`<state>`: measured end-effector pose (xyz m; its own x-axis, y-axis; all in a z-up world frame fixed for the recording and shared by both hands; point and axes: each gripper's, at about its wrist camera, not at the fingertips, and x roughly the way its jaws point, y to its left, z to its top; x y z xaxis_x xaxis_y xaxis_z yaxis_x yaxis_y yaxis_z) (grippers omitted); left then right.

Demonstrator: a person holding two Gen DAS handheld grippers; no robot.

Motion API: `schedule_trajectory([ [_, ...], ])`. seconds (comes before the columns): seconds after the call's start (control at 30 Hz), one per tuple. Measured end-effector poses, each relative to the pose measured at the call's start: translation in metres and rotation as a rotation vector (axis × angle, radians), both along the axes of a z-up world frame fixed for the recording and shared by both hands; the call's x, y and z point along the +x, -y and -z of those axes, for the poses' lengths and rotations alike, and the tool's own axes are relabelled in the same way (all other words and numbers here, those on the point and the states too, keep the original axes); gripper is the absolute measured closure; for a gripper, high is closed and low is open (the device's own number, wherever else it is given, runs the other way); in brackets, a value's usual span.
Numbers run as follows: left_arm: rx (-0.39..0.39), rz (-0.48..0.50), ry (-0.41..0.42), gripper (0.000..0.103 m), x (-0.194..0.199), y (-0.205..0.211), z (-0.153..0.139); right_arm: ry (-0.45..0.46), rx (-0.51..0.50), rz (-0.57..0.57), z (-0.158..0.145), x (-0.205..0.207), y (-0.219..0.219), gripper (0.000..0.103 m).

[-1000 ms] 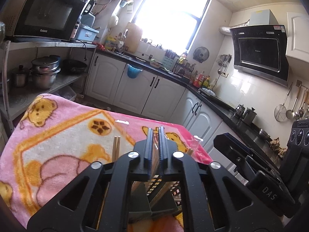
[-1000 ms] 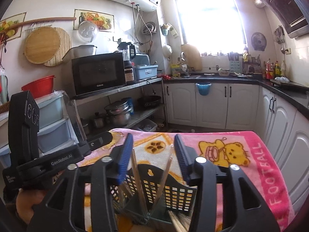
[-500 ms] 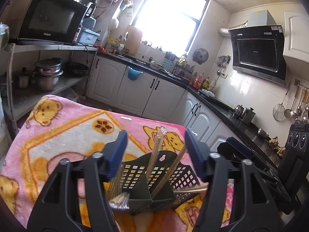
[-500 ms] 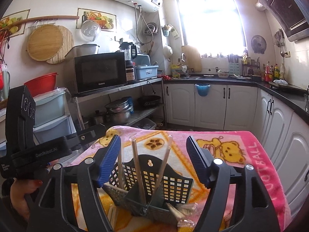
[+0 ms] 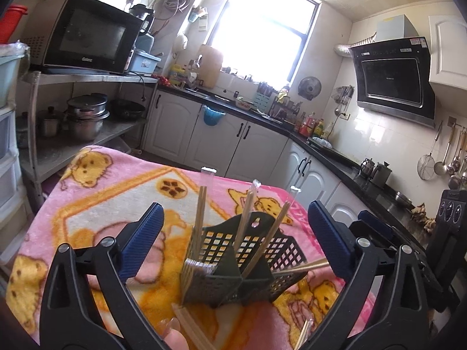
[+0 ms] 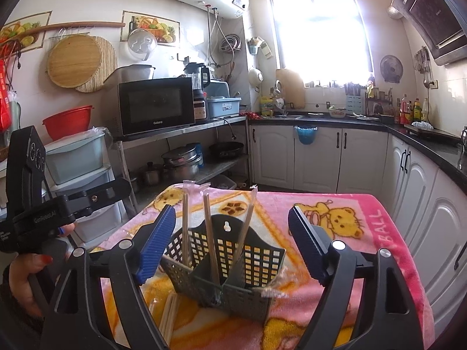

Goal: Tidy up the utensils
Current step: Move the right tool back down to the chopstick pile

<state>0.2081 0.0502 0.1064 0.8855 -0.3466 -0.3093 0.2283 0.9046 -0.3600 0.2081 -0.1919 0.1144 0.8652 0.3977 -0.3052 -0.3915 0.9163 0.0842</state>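
Domestic kitchen: white cabinets (image 6: 315,157) under a dark counter, bright window (image 6: 318,26) at 12 o'clock, black microwave (image 6: 156,105) on a metal shelf at 10 o'clock in the right wrist view, pots (image 6: 182,163) on the shelf below it. Range hood (image 5: 391,84) at 2 o'clock in the left wrist view. In the foreground, a pink blanket (image 6: 364,224) with yellow bear prints, spread over a table.

On the blanket, a dark perforated utensil basket (image 5: 242,265), standing upright, divided into compartments. Inside it, three pairs of wrapped chopsticks (image 5: 200,218), leaning at slightly different angles with clear wrapper ends sticking up. One more stick pokes out sideways through the basket toward 3 o'clock in the left wrist view. More loose chopsticks (image 6: 169,312) flat on the blanket just beside the basket, at 7 o'clock of it in the right wrist view.

Left gripper (image 5: 233,233): jaws opening, wide apart, blue pads well clear of the basket on both sides, gripping nothing though the basket and sticks sit between them. Right gripper (image 6: 232,242): likewise opening, pads apart from the basket flanks, holding nothing. Left gripper's body and the hand (image 6: 26,280) holding it visible at 9 o'clock in the right wrist view.
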Motion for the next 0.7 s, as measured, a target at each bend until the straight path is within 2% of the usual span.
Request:
schedule_trajectory([
  [0.7, 0.018, -0.016, -0.078, 0.011, -0.03, -0.002, 0.03, -0.057, -0.021, -0.024, 0.023, -0.033, 0.001, 0.026],
])
